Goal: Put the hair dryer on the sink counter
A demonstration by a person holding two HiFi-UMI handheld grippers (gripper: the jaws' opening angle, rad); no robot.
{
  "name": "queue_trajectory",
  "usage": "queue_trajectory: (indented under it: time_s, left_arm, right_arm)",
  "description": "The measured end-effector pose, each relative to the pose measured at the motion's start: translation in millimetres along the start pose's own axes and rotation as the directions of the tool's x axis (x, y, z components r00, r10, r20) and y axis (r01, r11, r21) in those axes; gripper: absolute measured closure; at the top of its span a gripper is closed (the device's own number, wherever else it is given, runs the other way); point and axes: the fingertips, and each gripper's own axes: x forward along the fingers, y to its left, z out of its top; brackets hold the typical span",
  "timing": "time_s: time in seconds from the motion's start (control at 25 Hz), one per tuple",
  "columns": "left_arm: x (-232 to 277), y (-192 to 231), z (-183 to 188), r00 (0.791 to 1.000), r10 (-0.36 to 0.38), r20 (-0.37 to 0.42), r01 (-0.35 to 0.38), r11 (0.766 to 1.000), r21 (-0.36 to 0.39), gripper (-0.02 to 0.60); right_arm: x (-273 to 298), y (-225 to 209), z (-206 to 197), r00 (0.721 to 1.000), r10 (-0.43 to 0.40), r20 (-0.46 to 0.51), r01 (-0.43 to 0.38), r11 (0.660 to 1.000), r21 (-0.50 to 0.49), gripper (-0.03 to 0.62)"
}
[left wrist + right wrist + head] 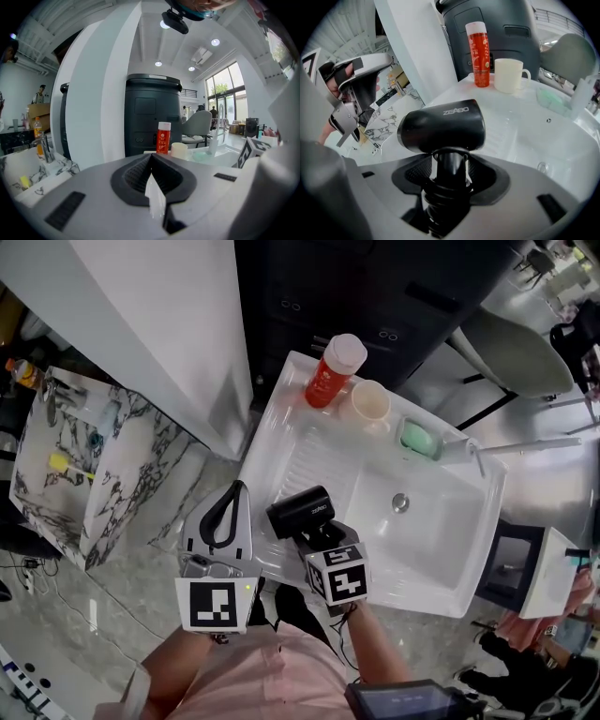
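Sink counter (pixel 281 442) below — right gripper (pixel 449 164) jaws clamp hair dryer (pixel 440 126) handle; left gripper (pixel 151 164) jaws pressed together.

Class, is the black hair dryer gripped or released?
Gripped: the right gripper is shut on the handle of the black hair dryer, barrel above the jaws.

I wear a pink shirt (pixel 262 676). My left tool (pixel 234 491) has a pale grey shell, black ribbed lining round its jaws and small black oblong insets on either side. My right tool (pixel 314 532) is built alike. Each carries a white marker cube (pixel 217 604) printed with black squares, and a small green light (pixel 248 589) shows on the left tool's.
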Motion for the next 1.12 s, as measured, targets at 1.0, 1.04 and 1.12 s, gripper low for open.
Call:
queue_trajectory:
  time_s: [1.0, 1.04, 1.12]
  left_arm:
    - [6.3, 6.4, 2.3, 1.000, 0.008, 0.011, -0.008, 1.000, -0.013, 0.572]
    - [6.2, 6.0, 2.5, 1.000, 0.009, 0.011, -0.009, 1.000, -0.017, 0.572]
    - [5.6, 6.0, 3.7, 1.000, 0.012, 0.011, -0.012, 1.000, -0.020, 0.572]
  right_arm:
    - [21.4, 9.3, -17.0, 0.975, 0.080, -0.209, -0.082, 0.997, -0.003, 0.268]
    - [20.7, 10.0, -17.7, 0.974, 0.081, -0.212, -0.083, 0.997, -0.003, 0.255]
    - [18.8, 9.9, -17.9, 0.975, 0.076, -0.210, -0.078, 0.997, 0.000, 0.238]
